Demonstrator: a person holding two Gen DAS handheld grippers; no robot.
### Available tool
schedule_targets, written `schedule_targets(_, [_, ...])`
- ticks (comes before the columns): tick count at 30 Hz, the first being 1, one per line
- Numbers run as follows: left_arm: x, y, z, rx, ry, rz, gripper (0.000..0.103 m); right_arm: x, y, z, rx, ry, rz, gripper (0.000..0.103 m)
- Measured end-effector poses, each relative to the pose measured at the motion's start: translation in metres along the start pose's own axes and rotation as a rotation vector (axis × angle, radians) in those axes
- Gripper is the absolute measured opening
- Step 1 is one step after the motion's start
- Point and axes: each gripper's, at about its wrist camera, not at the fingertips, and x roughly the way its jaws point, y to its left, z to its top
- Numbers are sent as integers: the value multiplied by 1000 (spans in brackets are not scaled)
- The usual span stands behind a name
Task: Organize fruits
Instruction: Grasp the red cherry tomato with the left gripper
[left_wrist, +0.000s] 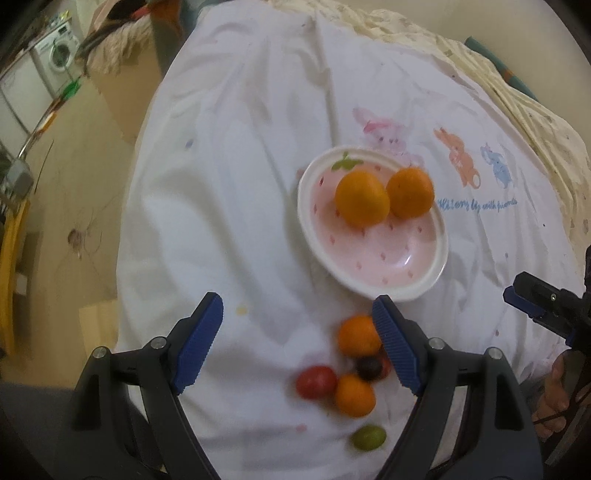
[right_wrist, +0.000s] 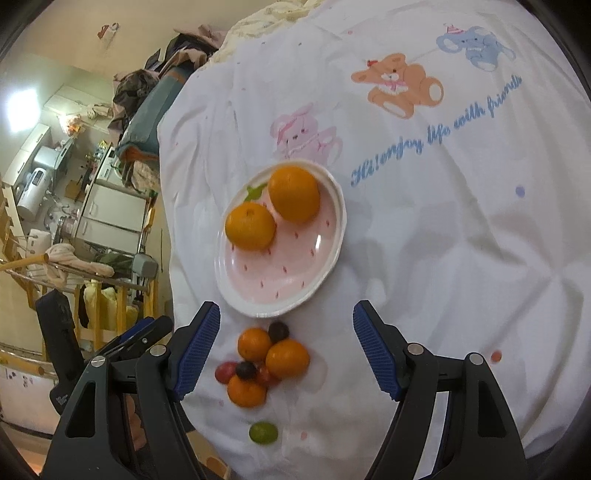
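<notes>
A pink strawberry-print plate (left_wrist: 384, 266) (right_wrist: 273, 284) sits on the white cloth and holds two oranges (left_wrist: 362, 198) (right_wrist: 293, 192). Nearer me lies a cluster of small oranges (left_wrist: 359, 334) (right_wrist: 287, 358), red tomatoes (left_wrist: 316, 382) (right_wrist: 226, 371), dark grapes (left_wrist: 368, 367) (right_wrist: 245, 369) and one green grape (left_wrist: 368, 437) (right_wrist: 263, 432). My left gripper (left_wrist: 297, 347) is open and empty above the cluster. My right gripper (right_wrist: 286, 349) is open and empty, also over the cluster; it shows at the right edge of the left wrist view (left_wrist: 535, 299).
The white cloth (left_wrist: 240, 184) (right_wrist: 443, 240) with cartoon animals covers a raised surface that drops off at the left. Beyond it are a bare floor (left_wrist: 74, 184), a washing machine (left_wrist: 59, 55), a drying rack (right_wrist: 74, 280) and piled clothes (right_wrist: 147, 85).
</notes>
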Motion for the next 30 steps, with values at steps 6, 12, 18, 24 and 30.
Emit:
schedule_targets(6, [14, 12, -20, -46, 81, 9, 80, 5, 1, -23, 13, 22, -45, 77])
schedule_targets(12, [34, 13, -35, -109, 161, -29, 62, 11, -4, -31, 71, 32, -52, 77])
schedule_targets(18, [48, 7, -41, -124, 217, -41, 54, 14, -3, -30, 69, 33, -57, 77])
schedule_targets(24, [60, 2, -45, -119, 260, -37, 49, 14, -4, -29, 77, 37, -54, 77])
schedule_targets(30, [65, 1, -48, -127, 269, -50, 37, 17, -1, -28, 70, 42, -55, 77])
